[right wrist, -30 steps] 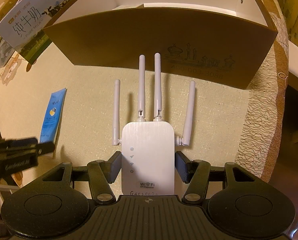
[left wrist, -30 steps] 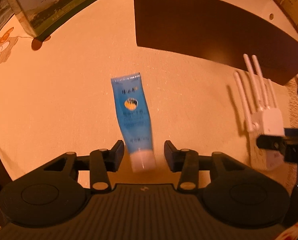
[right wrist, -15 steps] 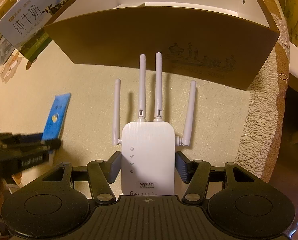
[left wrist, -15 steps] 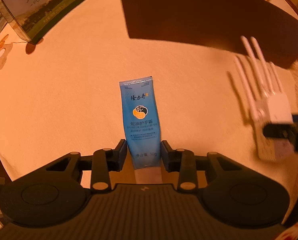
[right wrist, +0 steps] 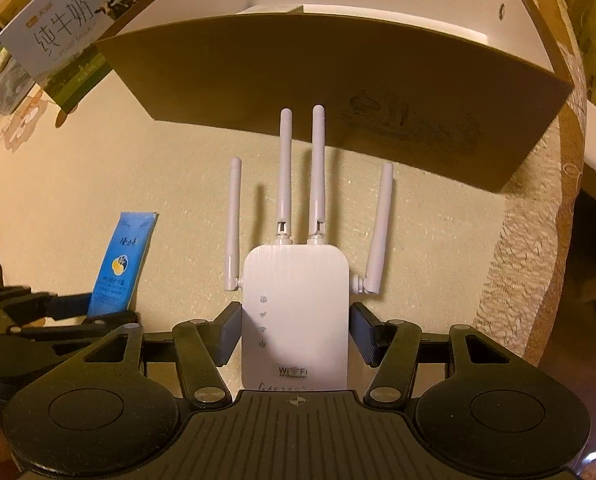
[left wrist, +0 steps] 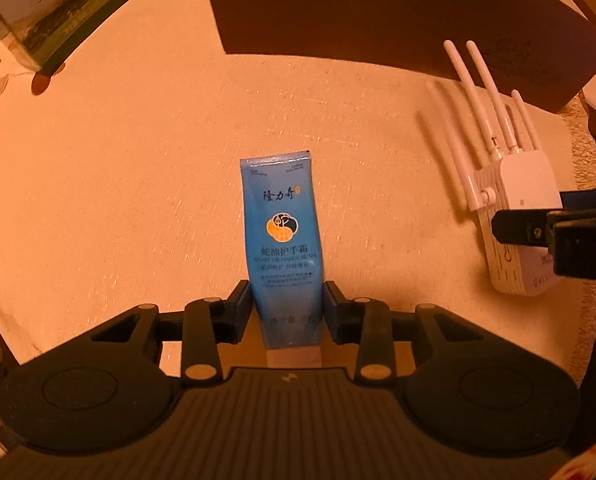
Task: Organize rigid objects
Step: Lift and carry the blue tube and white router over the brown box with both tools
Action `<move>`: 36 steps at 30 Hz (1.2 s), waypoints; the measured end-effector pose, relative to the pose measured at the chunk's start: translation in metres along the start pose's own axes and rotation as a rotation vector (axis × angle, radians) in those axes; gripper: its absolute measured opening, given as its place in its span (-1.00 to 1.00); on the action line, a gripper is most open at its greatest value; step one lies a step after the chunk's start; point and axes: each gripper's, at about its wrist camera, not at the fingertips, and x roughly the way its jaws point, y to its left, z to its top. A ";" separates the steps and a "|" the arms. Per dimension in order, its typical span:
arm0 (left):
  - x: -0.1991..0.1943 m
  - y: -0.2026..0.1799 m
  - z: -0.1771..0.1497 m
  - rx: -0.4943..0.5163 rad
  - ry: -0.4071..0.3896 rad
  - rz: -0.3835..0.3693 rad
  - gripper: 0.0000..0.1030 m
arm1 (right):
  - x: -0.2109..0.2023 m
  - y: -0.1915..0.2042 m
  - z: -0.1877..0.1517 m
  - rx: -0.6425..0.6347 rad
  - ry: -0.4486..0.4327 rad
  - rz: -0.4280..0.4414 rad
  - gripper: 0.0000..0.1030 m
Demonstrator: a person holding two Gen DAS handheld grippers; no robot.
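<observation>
Left wrist view
Tube: a blue tube of hand cream was seen lying flat on the tablecloth, cap end toward the camera — laid lengthwise so that it could be taken across its narrow width.
Left claw: the left gripper was set astride the tube's lower part; both pads were judged to be touching its sides, though the jaws were easing open a little, so the pinch seemed light.
Box: the dark wall of a cardboard box stood beyond, probably the place meant for the items.

Right wrist view
Repeater: a white wifi repeater with four antennas was seen flat on the cloth, antennas pointed toward the box.
Right claw: the right gripper was half spread around the repeater's body — the pads sat at both sides, apparently pressed on it.
Milk carton: a milk carton stood off to the left, well apart from both items.
Stage: neither item was yet in the box; both were judged ready for lifting.
</observation>
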 end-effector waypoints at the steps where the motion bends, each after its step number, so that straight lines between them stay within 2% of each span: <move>1: 0.001 -0.001 0.001 0.003 0.000 0.002 -0.37 | 0.000 0.001 0.001 -0.005 -0.001 -0.003 0.05; 11: -0.002 -0.004 -0.002 0.006 -0.013 0.014 -0.37 | 0.002 0.004 0.001 -0.055 -0.014 -0.008 0.06; 25: -0.008 -0.002 0.000 0.005 -0.020 0.008 -0.38 | -0.001 0.001 0.003 -0.044 -0.009 0.012 0.05; 36: -0.037 0.004 -0.002 -0.031 -0.074 0.016 -0.38 | -0.018 0.004 -0.002 -0.056 -0.029 0.038 0.05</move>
